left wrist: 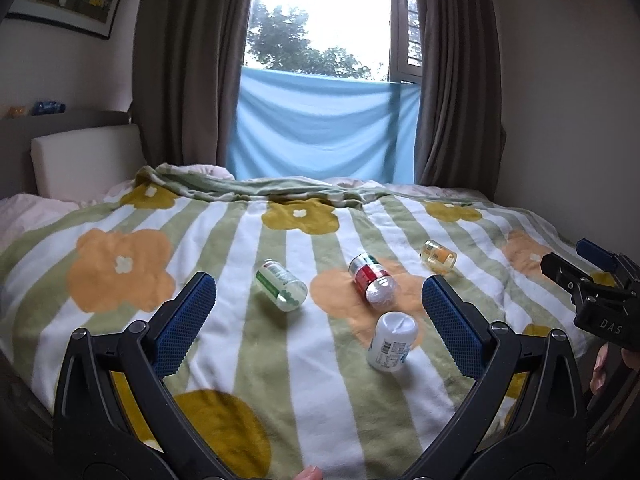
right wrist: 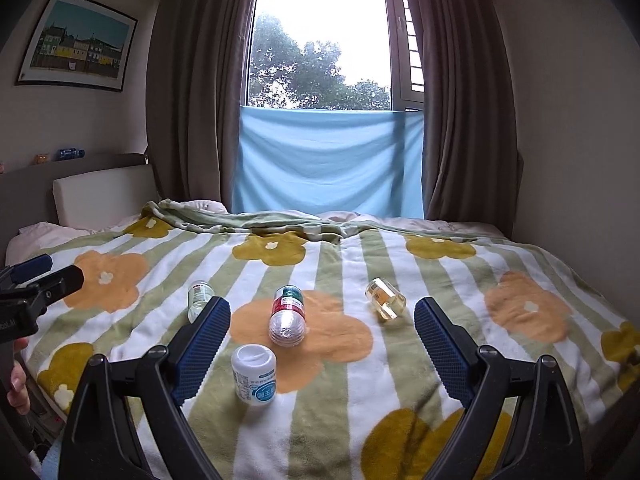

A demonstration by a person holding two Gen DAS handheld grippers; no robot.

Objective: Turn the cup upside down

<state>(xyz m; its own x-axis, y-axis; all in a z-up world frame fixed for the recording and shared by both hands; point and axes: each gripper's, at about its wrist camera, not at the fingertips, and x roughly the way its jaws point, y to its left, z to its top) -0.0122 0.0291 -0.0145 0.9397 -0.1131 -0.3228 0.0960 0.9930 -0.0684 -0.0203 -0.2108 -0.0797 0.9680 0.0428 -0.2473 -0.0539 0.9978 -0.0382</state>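
Several small cups lie on a flowered blanket on a bed. A white cup [left wrist: 392,342] [right wrist: 254,374] stands bottom up, nearest to me. A clear cup with a red label [left wrist: 373,283] [right wrist: 287,316] lies on its side. A clear cup with a green label [left wrist: 281,286] [right wrist: 199,298] lies on its side to the left. A yellowish cup [left wrist: 438,257] [right wrist: 385,299] lies on its side, farthest right. My left gripper [left wrist: 318,312] is open and empty, short of the cups. My right gripper [right wrist: 322,336] is open and empty, short of the cups.
The blanket [left wrist: 224,240] is soft and rumpled at the far side. A headboard cushion [right wrist: 100,196] stands at the left. Brown curtains and a blue cloth [right wrist: 328,160] hang at the window behind the bed. The right gripper shows at the right edge of the left wrist view [left wrist: 596,292].
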